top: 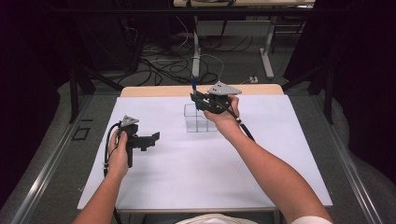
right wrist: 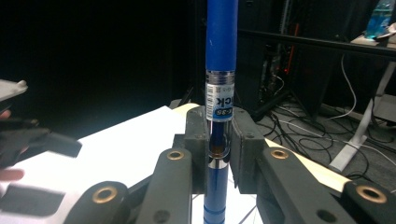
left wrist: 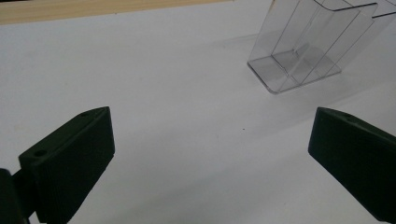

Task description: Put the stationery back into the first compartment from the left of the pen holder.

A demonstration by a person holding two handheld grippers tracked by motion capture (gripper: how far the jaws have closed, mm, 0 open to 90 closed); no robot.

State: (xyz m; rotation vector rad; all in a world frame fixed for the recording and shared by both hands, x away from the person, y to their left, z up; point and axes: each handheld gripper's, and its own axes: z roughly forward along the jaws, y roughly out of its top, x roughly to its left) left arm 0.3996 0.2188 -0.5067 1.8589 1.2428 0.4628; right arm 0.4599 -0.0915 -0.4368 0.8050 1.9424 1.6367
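A blue pen stands upright between the jaws of my right gripper, which is shut on its barrel. In the high view the right gripper hovers over a clear plastic compartment box at the middle back of the white mat, and the blue pen pokes up from it. My left gripper is held low at the left of the mat, open, with nothing between its jaws. In its own view the left gripper faces the clear box, which is well ahead and to the right.
A white mat covers the wooden table. Behind the table lie floor cables and the legs of another table. The left hand's gripper appears blurred at the left of the right gripper view.
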